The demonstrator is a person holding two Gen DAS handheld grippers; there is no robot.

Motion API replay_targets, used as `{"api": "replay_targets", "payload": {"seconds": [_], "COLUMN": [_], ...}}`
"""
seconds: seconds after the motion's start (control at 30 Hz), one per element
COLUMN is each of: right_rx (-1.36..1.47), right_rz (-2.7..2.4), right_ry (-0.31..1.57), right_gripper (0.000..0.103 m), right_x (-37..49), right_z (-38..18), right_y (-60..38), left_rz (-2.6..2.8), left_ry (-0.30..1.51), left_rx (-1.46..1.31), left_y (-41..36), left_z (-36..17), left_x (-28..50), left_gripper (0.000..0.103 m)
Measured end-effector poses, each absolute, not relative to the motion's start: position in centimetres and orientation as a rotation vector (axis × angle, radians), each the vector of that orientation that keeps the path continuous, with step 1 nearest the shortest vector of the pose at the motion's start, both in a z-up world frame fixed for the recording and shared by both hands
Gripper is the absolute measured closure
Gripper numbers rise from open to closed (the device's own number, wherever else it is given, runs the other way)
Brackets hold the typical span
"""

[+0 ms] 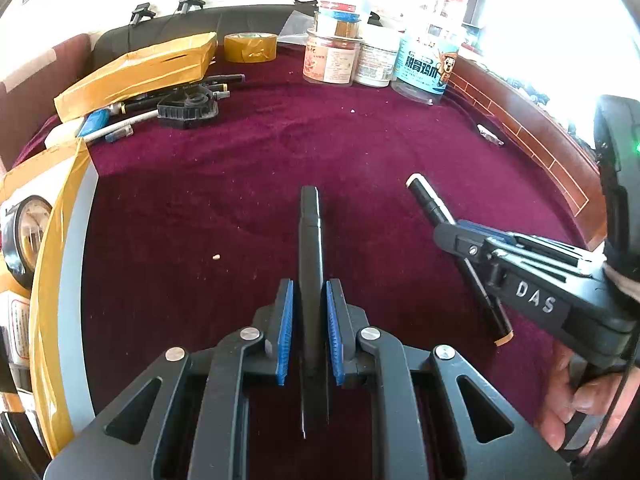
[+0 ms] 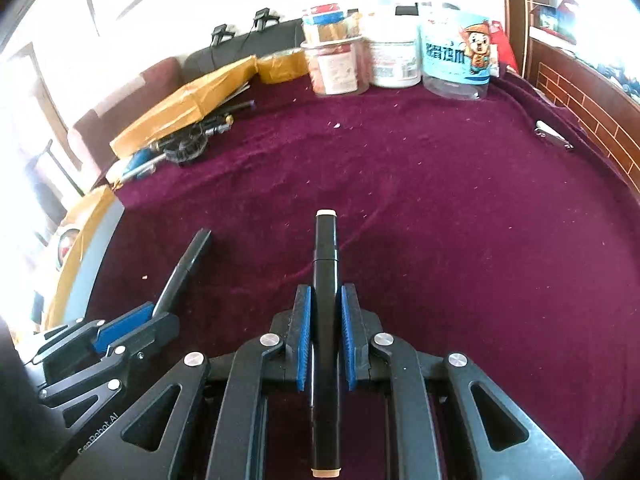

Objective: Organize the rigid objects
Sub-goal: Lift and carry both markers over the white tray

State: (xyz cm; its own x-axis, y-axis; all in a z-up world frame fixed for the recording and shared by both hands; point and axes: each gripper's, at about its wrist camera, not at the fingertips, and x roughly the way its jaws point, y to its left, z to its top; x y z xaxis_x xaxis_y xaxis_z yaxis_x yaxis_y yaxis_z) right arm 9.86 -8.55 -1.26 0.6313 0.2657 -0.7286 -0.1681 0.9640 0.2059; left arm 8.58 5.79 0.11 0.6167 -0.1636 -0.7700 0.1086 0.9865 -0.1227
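While both grippers' fingers clench pens, left gripper (image 1: 308, 332) and right gripper (image 2: 325, 338), neither pen is stowed; tabletop (image 1: 280, 152) clutter remains.

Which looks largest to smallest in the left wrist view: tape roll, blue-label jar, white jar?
1. Blue-label jar.
2. Tape roll and white jar: they look about alike, so I do not rank them. All three stand at the far edge, so nearness matters little.

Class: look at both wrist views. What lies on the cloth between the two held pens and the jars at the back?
Only bare cloth with a few crumbs; the right wrist view shows it best.
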Motion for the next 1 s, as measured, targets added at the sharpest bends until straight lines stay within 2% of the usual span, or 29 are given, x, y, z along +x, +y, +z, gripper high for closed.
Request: {"api": "replay_targets", "payload": {"seconds": [0.33, 0.7, 1.0], "right_rx": [0.153, 0.111, 0.054], "right_rz": [0.299, 0.351, 0.386], "right_ry": [0.806, 0.738, 0.611], "right_gripper": [0.091, 0.091, 0.091], "right_x": [8.6, 7.4, 5.7], "right_z": [-0.3, 0.5, 2.1], "right_y": [-8.6, -7.1, -5.8], "left_rz": [-0.166, -0.121, -0.077], "left_ry": [0.863, 0.724, 0.595], "left_rx": [-0.107, -0.079, -0.068], "left_y": [6.4, 6.8, 7.4], "left_z": [0.4, 2.5, 4.2], "left_x": [8.1, 6.6, 5.3], "left_gripper": [0.091, 0.091, 0.091]}}
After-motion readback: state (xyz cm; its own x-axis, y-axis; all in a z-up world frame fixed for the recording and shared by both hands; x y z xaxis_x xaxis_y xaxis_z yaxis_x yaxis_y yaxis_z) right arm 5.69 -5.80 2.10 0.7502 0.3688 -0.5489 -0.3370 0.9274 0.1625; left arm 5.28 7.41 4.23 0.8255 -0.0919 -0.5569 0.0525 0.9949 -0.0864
